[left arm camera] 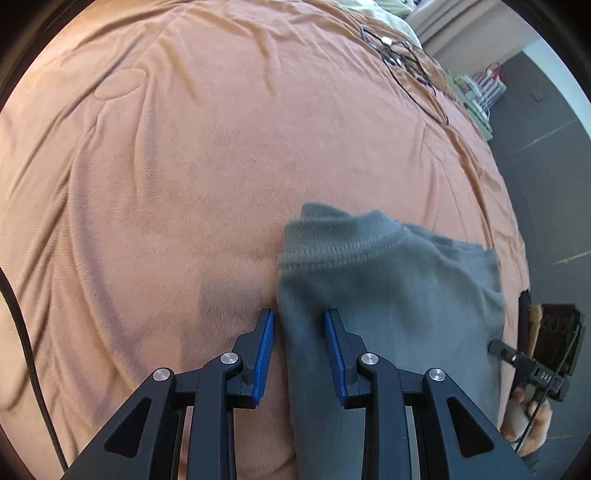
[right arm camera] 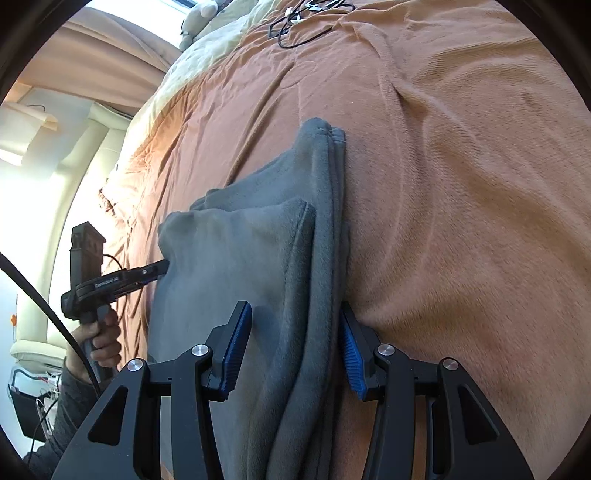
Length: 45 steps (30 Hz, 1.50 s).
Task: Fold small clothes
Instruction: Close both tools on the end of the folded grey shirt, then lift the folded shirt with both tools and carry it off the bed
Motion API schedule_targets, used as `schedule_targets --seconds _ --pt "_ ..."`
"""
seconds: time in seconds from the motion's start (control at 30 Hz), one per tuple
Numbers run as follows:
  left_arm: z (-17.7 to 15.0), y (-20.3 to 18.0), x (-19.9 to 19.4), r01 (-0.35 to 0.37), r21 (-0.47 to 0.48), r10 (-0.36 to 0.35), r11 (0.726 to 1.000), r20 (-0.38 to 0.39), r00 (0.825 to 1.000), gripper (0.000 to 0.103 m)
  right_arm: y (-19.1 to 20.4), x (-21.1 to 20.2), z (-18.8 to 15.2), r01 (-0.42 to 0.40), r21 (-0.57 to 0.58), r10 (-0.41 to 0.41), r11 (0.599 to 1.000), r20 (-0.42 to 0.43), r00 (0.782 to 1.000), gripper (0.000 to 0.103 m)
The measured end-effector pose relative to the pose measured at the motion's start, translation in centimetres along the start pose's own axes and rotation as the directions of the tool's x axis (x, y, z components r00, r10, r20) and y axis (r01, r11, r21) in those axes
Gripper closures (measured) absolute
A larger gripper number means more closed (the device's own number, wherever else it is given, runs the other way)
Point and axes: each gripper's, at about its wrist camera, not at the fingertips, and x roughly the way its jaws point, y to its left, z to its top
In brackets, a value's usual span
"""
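Observation:
A small grey fleece garment [left arm camera: 388, 291] lies folded in layers on the orange bedspread [left arm camera: 207, 155]. My left gripper [left arm camera: 300, 323] is open, its blue pads straddling the garment's left edge. In the right wrist view the garment [right arm camera: 258, 258] shows stacked folded edges running away from me. My right gripper [right arm camera: 295, 325] is open with the folded edge between its jaws. The left gripper [right arm camera: 155, 271] shows at the garment's far left side, and the right gripper [left arm camera: 496, 347] shows at its right side in the left wrist view.
The orange bedspread [right arm camera: 461, 184] covers the bed. Black cables [left arm camera: 406, 62] lie near its far end, also in the right wrist view [right arm camera: 306, 22]. A pale sheet [right arm camera: 207, 48] lies beyond. The grey floor [left arm camera: 546, 147] is at the right of the bed.

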Motion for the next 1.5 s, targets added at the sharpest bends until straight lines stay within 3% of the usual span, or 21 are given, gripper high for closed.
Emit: schedule_targets --seconds 0.07,0.27,0.33,0.4,0.97,1.23,1.5 --pt "0.5 -0.1 0.3 0.016 -0.007 -0.016 1.000 0.012 1.000 0.073 -0.2 0.5 0.2 -0.014 0.007 0.014 1.000 0.008 1.000 0.059" --pt "2.0 -0.8 1.3 0.017 -0.020 -0.016 1.000 0.031 0.999 0.074 -0.3 1.4 0.7 0.010 0.030 -0.011 1.000 0.032 0.999 0.082" --pt "2.1 -1.0 0.8 0.010 -0.024 -0.009 1.000 0.049 0.999 0.084 0.4 0.9 0.5 0.035 0.009 -0.036 0.999 0.043 0.998 0.088" --pt "1.9 -1.3 -0.1 0.022 -0.010 -0.021 1.000 0.073 0.997 0.093 1.6 0.3 0.1 0.066 -0.026 -0.064 0.997 0.066 0.996 0.089" --pt "0.0 -5.6 -10.7 0.121 0.082 -0.137 0.989 0.216 0.967 0.095 8.6 -6.9 -4.7 0.118 -0.151 -0.085 0.981 0.208 0.974 0.091" --pt "-1.6 -8.8 -17.0 0.172 0.144 -0.207 0.975 0.280 0.937 0.095 11.1 -13.3 -8.1 0.139 -0.196 -0.076 0.971 0.298 0.952 0.092" --pt "-3.6 -12.5 -22.4 0.203 0.224 -0.270 0.953 0.329 0.905 0.095 13.2 -19.6 -12.0 0.172 -0.222 -0.070 0.960 0.403 0.912 0.092"
